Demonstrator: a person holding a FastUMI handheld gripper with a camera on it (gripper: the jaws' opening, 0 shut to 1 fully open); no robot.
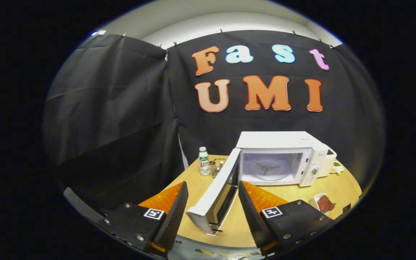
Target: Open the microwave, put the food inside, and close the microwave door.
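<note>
**Door open, food still waiting on the desk**

With its fingers spread wide apart and gripping nothing, the gripper (pixel 213 193) straddles the free edge of the microwave door (pixel 217 193), which stands swung fully out toward the desk's near edge; whether either finger touches the door I cannot tell. Beyond the fingers, the microwave (pixel 284 157) sits toward the far side of the desk (pixel 332 186), its cavity lit and bare apart from the turntable support.

By my reading, the first step is done: the door is open. The food (pixel 325 203), something reddish-brown in a small white dish, lies near the desk's right edge, just beside the right finger, so loading it and shutting the door are both left.

A bottle (pixel 203 161) and a small glass item beside it stand near the far-left edge, behind the open door. Bare wood lies between the dish and the cavity, which looks like the open route in. The door takes up the middle of the desk, and the dish sits close to the edge, leaving little margin there.
</note>
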